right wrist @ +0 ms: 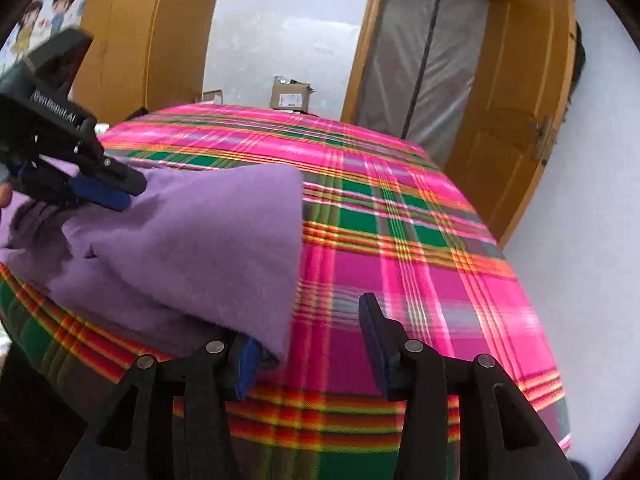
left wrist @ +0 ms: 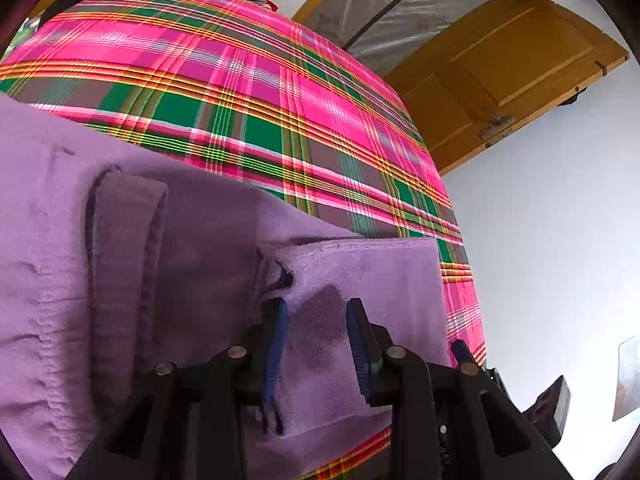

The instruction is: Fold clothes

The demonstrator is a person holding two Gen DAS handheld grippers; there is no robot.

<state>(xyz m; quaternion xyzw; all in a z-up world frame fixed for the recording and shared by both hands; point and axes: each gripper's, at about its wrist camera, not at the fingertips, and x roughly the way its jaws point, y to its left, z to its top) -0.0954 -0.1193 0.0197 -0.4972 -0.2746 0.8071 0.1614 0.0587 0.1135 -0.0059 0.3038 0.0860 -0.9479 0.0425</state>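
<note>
Both wrist views are bright and evenly lit by soft daylight, with the white wall (left wrist: 560,240) nearly blown out and a dark round vignette at every corner. Strong fisheye distortion bulges the plaid bed (left wrist: 248,80) into a dome and bends the door (right wrist: 520,120) frame. The left view is sharp, with soft shadows in the folds of the purple cloth (left wrist: 200,240), while the right view is smeared by motion blur, most along the plaid lines near the edge.

Left gripper (left wrist: 316,312): black angular frame, blue ribbed pads, round silver screws at pivots. Right gripper (right wrist: 310,334): same black linkage, blue pads, silver screws. White "GenRobot.AI" lettering on left gripper's body.
</note>
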